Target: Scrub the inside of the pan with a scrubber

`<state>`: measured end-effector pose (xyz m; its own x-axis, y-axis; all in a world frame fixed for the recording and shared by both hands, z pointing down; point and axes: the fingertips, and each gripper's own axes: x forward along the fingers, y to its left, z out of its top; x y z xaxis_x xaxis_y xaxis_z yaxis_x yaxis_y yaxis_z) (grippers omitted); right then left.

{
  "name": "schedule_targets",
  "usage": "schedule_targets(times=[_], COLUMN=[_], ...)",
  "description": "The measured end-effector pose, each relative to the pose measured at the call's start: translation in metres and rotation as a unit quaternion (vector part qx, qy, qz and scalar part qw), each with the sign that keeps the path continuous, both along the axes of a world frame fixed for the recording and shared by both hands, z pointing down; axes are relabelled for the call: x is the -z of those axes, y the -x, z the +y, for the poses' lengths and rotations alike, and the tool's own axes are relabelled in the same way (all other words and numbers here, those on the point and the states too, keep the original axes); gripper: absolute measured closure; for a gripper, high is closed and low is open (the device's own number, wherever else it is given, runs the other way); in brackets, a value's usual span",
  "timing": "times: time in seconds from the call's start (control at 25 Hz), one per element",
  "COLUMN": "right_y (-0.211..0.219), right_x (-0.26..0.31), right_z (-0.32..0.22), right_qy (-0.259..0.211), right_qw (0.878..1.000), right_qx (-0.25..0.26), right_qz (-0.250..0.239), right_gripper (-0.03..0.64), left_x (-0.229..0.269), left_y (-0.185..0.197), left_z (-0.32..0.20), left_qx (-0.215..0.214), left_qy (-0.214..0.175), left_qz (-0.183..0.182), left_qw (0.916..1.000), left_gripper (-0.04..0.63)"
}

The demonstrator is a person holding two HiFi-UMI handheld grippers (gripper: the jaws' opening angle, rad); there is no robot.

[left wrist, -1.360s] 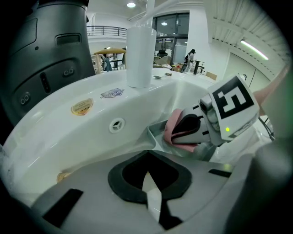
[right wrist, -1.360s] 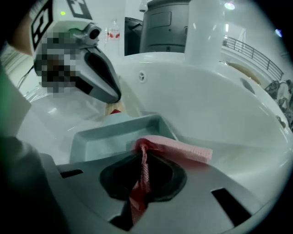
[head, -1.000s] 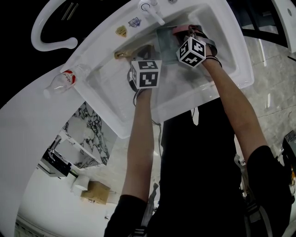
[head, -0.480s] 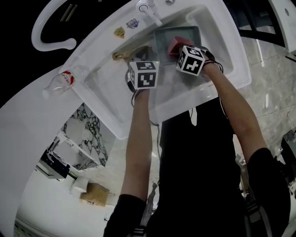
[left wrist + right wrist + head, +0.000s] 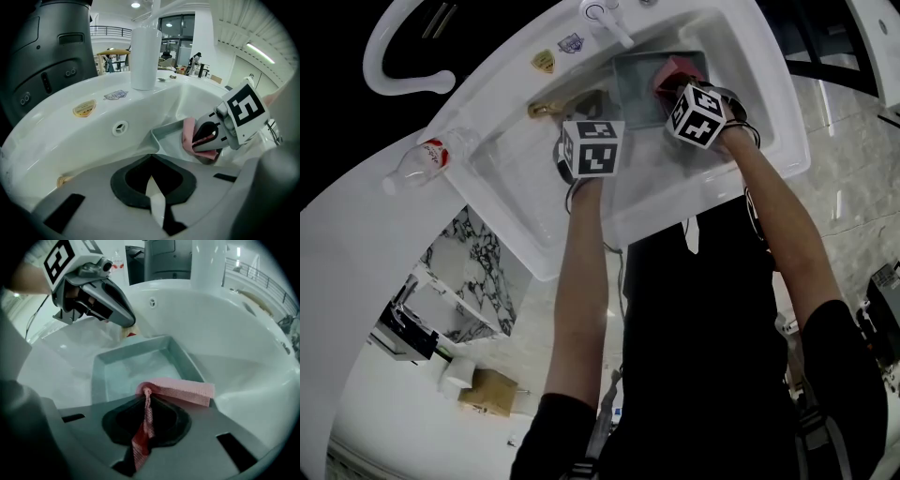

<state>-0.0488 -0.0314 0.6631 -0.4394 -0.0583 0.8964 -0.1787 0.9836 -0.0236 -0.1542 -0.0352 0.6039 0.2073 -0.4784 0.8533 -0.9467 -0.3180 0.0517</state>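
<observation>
Gripping a pink woven mesh scrubber (image 5: 183,389) between the clenched fingers of the right gripper (image 5: 146,391), with a thin strip pinched down between the fingers and a folded flap sticking out sideways just over the near rim of a grey rectangular metal pan (image 5: 101,376). From the head view, pan lying inside a white moulded sink (image 5: 525,202), close to the back wall and just below a white tap (image 5: 606,21), scrubber at the pan's right-hand end. Pale, cloudy film across the pan floor.

Pressed together on a thin pale edge, the fingers of the left gripper (image 5: 151,157), apparently grasping the pan by its rim, with the pan's corner right at the fingertips in the left gripper view. Both grippers close together over the sink, the right one nearer the back wall.

Off to the left on the white curved surface (image 5: 356,244), a clear plastic bottle with a red label (image 5: 427,161), beside the sink's left edge and well apart from the pan. Two small stickers (image 5: 546,63) on the sink's back ledge near the tap.
</observation>
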Motion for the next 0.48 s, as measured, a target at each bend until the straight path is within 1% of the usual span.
schedule_targets(times=[0.16,0.24,0.36,0.44,0.48], right_y=[-0.005,-0.012,-0.020,-0.024,-0.025], right_x=[-0.001,-0.002,-0.004,-0.004,-0.004], right_z=[-0.030,-0.046,-0.064,-0.067,-0.064], right_qy=[-0.082,-0.120,-0.175,-0.190,-0.185], right_qw=[0.996,0.992,0.982,0.979,0.980], right_qx=[-0.023,-0.031,-0.021,-0.019,-0.023], right_qz=[0.011,0.029,0.063,0.073,0.074], right_gripper=[0.581,0.586,0.590,0.591,0.591], left_x=[0.000,-0.001,0.000,0.000,0.000], left_y=[0.000,0.000,0.000,0.000,0.000], left_z=[0.000,0.001,0.000,0.000,0.000], left_qx=[0.003,0.000,-0.007,-0.005,-0.003], left_qy=[0.003,0.003,-0.002,-0.002,-0.002], left_qz=[0.003,0.000,-0.008,-0.007,-0.005], left_qw=[1.0000,1.0000,0.9999,1.0000,1.0000], left_gripper=[0.563,0.563,0.563,0.563,0.563])
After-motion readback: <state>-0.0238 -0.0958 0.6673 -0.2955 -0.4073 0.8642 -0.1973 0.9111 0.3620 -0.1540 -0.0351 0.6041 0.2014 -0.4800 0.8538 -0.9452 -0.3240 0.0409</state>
